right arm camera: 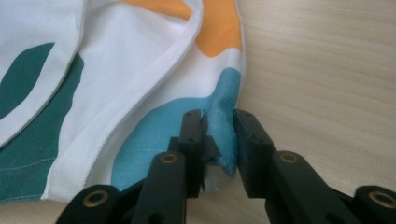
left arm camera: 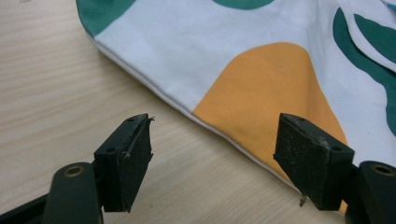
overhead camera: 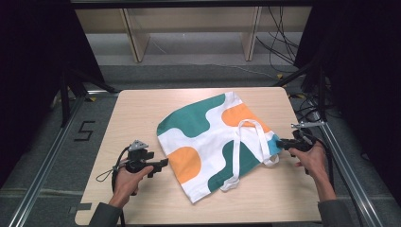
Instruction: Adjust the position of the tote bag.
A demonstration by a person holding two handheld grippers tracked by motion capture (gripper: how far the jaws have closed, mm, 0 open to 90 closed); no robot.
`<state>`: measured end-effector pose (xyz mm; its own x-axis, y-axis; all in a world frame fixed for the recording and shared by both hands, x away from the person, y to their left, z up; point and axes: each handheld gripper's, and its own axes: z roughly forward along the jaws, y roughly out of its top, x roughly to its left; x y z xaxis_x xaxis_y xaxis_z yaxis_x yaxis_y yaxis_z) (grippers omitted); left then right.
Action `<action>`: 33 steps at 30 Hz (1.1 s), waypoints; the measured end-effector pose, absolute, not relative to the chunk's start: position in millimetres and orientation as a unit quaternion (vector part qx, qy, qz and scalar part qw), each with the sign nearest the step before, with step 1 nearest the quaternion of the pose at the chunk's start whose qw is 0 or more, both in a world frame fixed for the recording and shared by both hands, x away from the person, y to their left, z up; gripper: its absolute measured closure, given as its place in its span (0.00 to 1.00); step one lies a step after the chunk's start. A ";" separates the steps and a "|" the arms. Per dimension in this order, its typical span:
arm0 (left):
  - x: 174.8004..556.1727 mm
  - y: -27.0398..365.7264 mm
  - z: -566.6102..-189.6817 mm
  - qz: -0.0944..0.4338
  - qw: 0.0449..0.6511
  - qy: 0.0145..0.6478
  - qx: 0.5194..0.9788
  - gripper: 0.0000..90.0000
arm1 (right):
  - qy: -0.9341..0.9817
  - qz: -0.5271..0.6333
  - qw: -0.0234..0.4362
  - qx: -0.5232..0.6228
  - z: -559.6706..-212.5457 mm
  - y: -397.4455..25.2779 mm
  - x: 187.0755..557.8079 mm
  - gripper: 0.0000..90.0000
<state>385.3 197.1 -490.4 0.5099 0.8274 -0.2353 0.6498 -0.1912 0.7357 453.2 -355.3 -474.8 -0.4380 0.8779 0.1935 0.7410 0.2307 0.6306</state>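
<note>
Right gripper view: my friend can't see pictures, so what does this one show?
The right gripper has its two black jaws pinched on a blue patch at the edge of a white cloth tote bag with green and orange blobs. The bag lies on a light wooden table, and a white strap crosses it at the left.

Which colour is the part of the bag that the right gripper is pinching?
Light blue. The right gripper pinches the tote bag there, clearest in the right gripper view.
</note>
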 end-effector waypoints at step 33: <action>301.8 163.7 -492.9 0.132 0.346 0.313 0.875 0.29 | 0.825 0.353 0.153 0.414 -477.5 -309.4 336.0 0.64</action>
<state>301.8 163.7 -492.9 0.7694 0.6386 0.0147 0.4562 -0.5653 0.6873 336.0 -309.4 -477.5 -0.6108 0.7908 0.0402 0.5752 0.4083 0.7088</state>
